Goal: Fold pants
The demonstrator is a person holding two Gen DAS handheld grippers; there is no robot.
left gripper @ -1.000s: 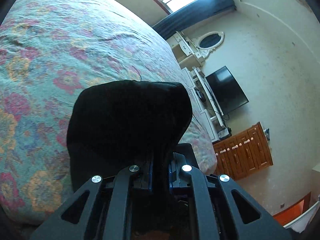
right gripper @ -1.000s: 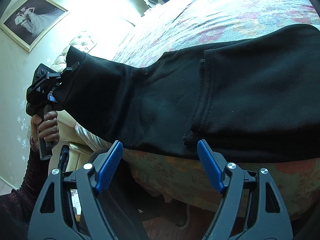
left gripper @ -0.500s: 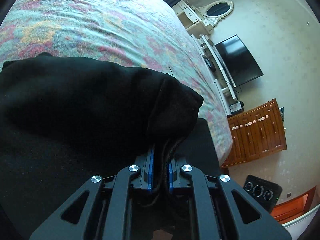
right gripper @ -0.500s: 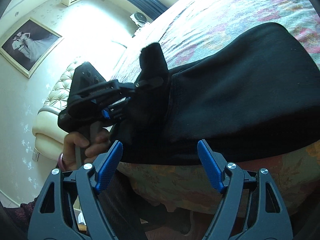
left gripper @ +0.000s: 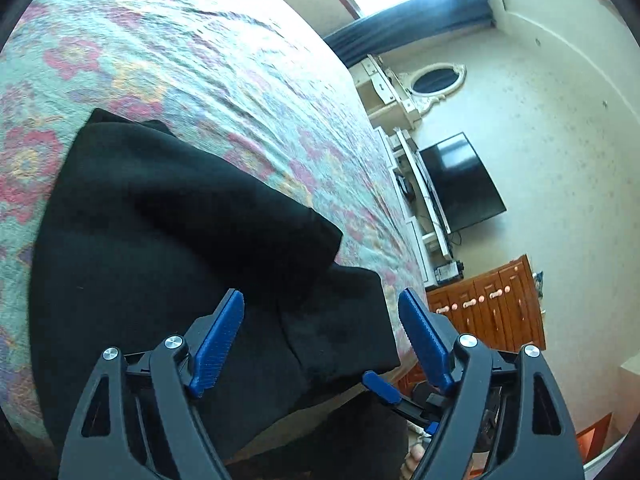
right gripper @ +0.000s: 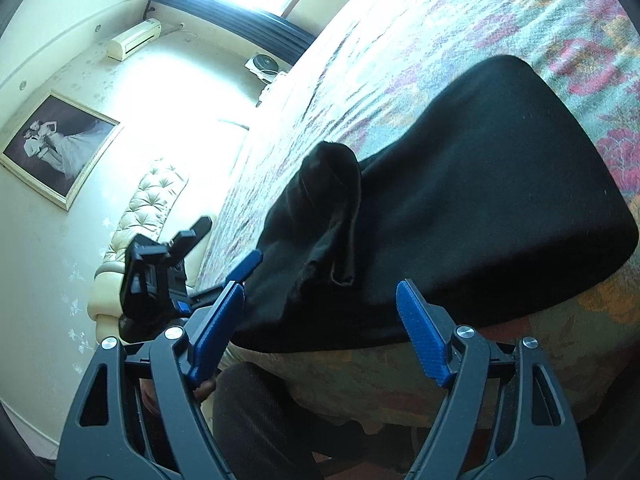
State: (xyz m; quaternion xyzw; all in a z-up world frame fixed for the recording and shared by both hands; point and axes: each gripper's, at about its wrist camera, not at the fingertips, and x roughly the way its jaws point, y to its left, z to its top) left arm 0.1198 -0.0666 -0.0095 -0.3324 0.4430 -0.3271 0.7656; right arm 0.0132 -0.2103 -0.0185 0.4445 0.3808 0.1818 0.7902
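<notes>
The pants (left gripper: 168, 240) are looking like thick, matte black fleece (sweatpant-type stuff, soft and a bit fuzzy), and they're being laid in a folded, rounded bundle near the edge of the bed. The bedspread (left gripper: 224, 68) under them is quilted and puckered, with pink and red flowers being shown on a teal ground. In the right wrist view, the pants (right gripper: 472, 208) are seen as a smooth domed slab, with one loose flap being bunched up and curled at the near-left corner, its hem hanging off the mattress edge.

The left gripper (left gripper: 320, 332) is being held low over the near edge of the fabric, angled across the bed toward the TV wall, its ribbed blue pads (left gripper: 218, 340) spread wide with nothing pinched between them. The right gripper (right gripper: 318, 330) is likewise being held with jaws apart, pointed at the side of the bundle from just off the bed's edge, not touching the cloth. The left gripper (right gripper: 248, 266) is also being caught in the right view, at the left end of the pants, beside a tufted cream headboard (right gripper: 148, 208).
</notes>
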